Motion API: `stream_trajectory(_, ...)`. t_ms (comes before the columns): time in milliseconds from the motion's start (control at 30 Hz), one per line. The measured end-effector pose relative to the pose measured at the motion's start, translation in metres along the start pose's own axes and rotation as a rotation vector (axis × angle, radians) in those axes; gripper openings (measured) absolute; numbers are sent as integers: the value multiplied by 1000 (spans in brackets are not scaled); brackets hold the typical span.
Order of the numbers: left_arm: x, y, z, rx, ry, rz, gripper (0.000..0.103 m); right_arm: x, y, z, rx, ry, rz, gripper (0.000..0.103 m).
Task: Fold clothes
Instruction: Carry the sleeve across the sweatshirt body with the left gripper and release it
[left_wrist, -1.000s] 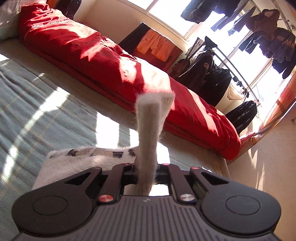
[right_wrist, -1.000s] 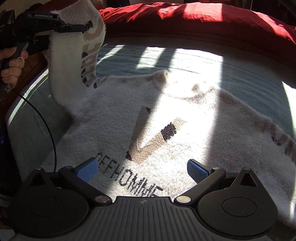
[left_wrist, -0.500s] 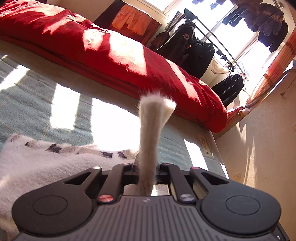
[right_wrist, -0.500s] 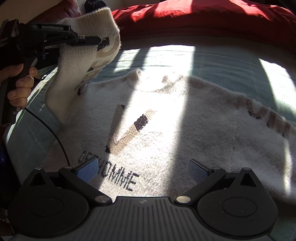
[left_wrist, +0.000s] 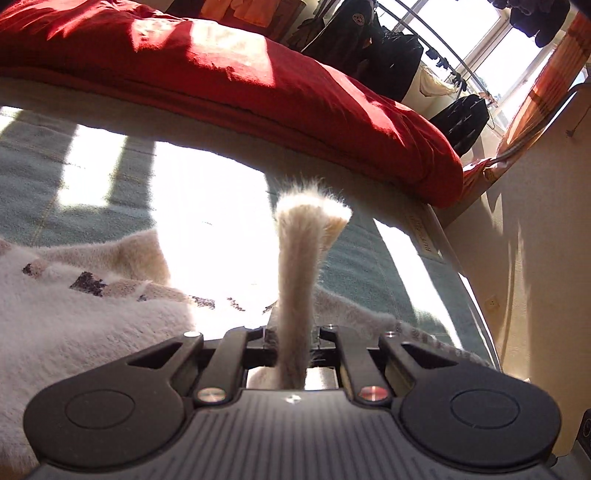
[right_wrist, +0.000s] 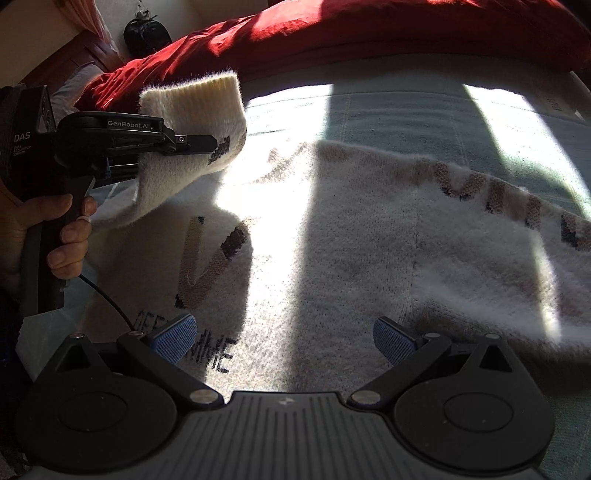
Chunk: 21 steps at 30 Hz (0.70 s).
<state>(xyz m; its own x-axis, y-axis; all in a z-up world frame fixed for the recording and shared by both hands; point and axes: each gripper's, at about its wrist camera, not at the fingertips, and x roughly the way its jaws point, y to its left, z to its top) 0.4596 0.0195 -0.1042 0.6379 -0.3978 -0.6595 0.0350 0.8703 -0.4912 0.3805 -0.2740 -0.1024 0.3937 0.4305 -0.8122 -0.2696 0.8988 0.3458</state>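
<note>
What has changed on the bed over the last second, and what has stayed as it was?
The left tool, clamped on the sleeve cuff, has carried it inward and lower, over the white sweater. The right tool shifted along the sweater, so its letter pattern now sits further left. Unchanged: the left grip stays shut, the right tool stays open and empty, the sweater body still lies flat beside the red duvet.

A red duvet (left_wrist: 280, 85) lies bunched along the far edge of the bed, from ten to three o'clock in the left wrist view, on a grey-green checked bedspread (left_wrist: 354, 266) crossed by sunlight. At one o'clock, dark jackets (left_wrist: 373, 44) hang on a metal rail (left_wrist: 443, 48) before a bright window (left_wrist: 491, 44), orange curtain (left_wrist: 546, 74) at two o'clock.
</note>
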Motion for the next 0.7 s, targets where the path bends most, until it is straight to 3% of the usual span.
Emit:
stream_trajectory(233,24,-9,-9,40,35,20,7,-1,-2,-3,15,-2,-9,103)
stream_trajectory(467,37,-30,-23,235,79,54,9,3,-3,-8,30,9,-21,103)
stream_trajectory(600,32,-48,-33,390,90,40,21,3,-1,-7,32,11,-27,103)
stream_trajectory(667,24,-57,-40,460,85,32,31,3,0,-5,35,10,-31,103)
stream_trajectory(700,20,-60,-43,494,82,29,42,3,0,-5,36,10,-30,103)
